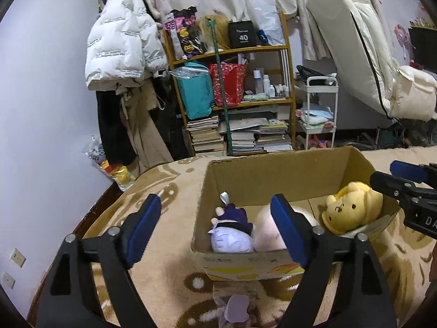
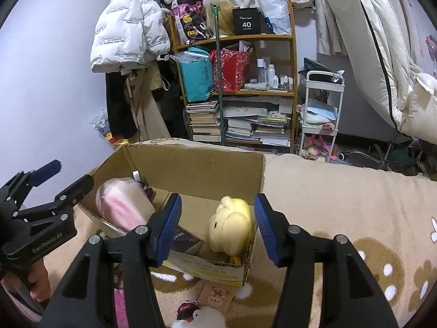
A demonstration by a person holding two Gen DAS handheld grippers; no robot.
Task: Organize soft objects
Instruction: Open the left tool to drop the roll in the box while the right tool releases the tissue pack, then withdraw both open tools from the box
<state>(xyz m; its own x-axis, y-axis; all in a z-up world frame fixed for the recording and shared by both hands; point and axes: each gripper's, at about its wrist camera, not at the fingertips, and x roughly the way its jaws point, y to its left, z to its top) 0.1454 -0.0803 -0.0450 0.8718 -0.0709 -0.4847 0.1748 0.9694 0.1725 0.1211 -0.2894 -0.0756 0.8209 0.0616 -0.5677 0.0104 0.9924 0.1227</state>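
An open cardboard box (image 1: 237, 175) (image 2: 191, 169) stands on a beige patterned blanket. Inside lie a purple-and-white doll (image 1: 232, 232), a pink plush (image 1: 266, 231) (image 2: 123, 205) and a yellow bear plush (image 1: 351, 207) (image 2: 232, 224). My left gripper (image 1: 215, 229) is open and empty, above the box's near left corner. My right gripper (image 2: 218, 224) is open and empty, above the yellow bear at the box's right end; it also shows in the left wrist view (image 1: 404, 180). A purple toy (image 1: 236, 311) and a white toy with a black cap (image 2: 196, 314) lie on the blanket in front of the box.
The blanket (image 2: 341, 191) covers the bed. Behind stand a wooden shelf (image 1: 232, 52) with books and bags, a white cart (image 1: 319, 109), a hanging white jacket (image 1: 123, 41) and a tilted mattress (image 1: 355, 41). A small card (image 2: 215, 295) lies before the box.
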